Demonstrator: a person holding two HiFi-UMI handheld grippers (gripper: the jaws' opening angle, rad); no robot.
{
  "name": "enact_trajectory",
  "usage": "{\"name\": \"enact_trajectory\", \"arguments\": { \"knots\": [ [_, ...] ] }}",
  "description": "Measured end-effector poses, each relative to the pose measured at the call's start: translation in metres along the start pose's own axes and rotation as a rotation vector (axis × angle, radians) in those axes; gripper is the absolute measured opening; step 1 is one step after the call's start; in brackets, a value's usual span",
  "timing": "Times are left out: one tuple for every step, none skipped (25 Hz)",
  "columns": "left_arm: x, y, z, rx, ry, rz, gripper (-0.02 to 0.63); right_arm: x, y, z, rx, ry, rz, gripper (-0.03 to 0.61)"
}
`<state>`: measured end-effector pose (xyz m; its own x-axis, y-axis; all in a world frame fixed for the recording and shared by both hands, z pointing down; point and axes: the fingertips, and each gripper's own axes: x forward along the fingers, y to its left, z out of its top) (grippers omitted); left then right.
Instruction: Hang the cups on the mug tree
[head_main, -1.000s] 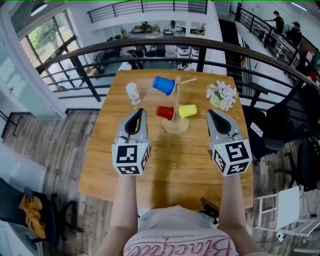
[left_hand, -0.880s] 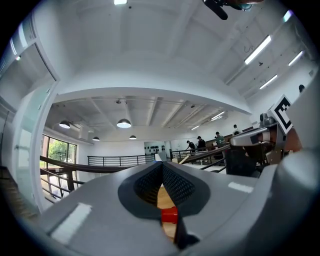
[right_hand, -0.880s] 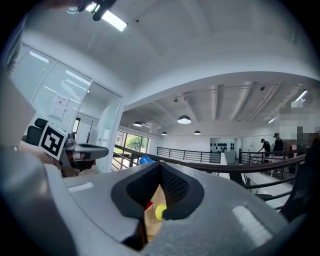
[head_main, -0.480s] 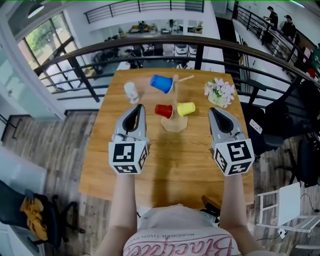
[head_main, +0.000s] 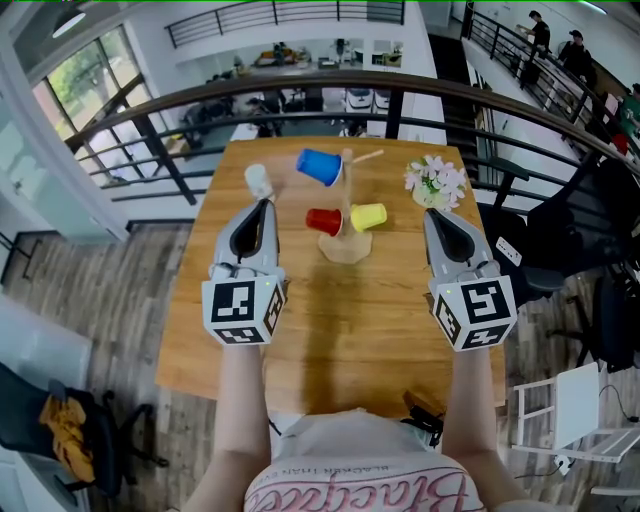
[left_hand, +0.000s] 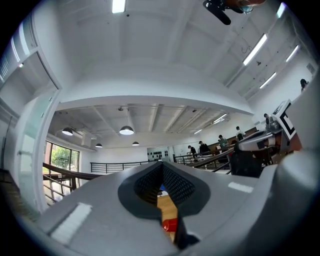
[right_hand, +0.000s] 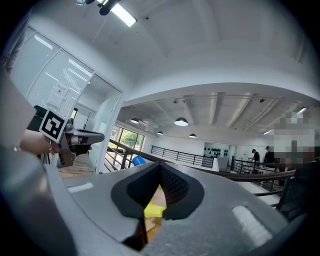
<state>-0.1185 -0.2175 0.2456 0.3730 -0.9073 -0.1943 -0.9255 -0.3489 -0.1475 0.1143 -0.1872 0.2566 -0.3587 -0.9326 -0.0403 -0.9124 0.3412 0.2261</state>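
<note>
Between my left gripper (head_main: 263, 204) and my right gripper (head_main: 432, 214) the near half of the counter (head_main: 350, 320) lies bare, a wide lane up to the mug tree (head_main: 346, 248). There the red cup (head_main: 323, 221) and the yellow cup (head_main: 369, 216) jut out low on either side, with the blue cup (head_main: 318, 166) higher at left. A white container (head_main: 258, 181) stands just ahead of my left jaws, and flowers (head_main: 436, 183) ahead of my right. A railing (head_main: 400, 92) bars the far edge.

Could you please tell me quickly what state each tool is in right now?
Left tool: closed, holding nothing.
Right tool: closed, holding nothing.
</note>
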Motion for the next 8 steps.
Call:
{"name": "enact_trajectory", "arguments": {
  "knots": [
    [-0.0008,0.0018,0.0030,0.003,-0.004,0.006,0.015,-0.0007,-0.0014,0.0010,-0.006,0.003,-0.004,0.002],
    [-0.0018,0.0033,0.0056,0.007,-0.008,0.011,0.015,-0.0015,-0.0024,0.0017,-0.013,0.007,-0.008,0.002],
    [-0.0027,0.0046,0.0078,0.012,-0.011,0.015,0.015,-0.0023,-0.0029,0.0024,-0.019,0.008,-0.011,0.002],
    [-0.0034,0.0057,0.0094,0.015,-0.014,0.018,0.015,-0.0031,-0.0032,0.0033,-0.023,0.006,-0.013,0.002],
    [-0.0039,0.0067,0.0104,0.016,-0.017,0.021,0.015,-0.0038,-0.0031,0.0044,-0.026,0.002,-0.013,0.002],
    [-0.0043,0.0077,0.0111,0.018,-0.019,0.023,0.015,-0.0043,-0.0029,0.0055,-0.027,-0.002,-0.013,0.002],
    [-0.0047,0.0087,0.0116,0.018,-0.021,0.026,0.015,-0.0046,-0.0025,0.0063,-0.028,-0.006,-0.012,0.002],
    [-0.0052,0.0097,0.0119,0.018,-0.022,0.029,0.015,-0.0049,-0.0021,0.0071,-0.029,-0.008,-0.011,0.002]
  ]
}}
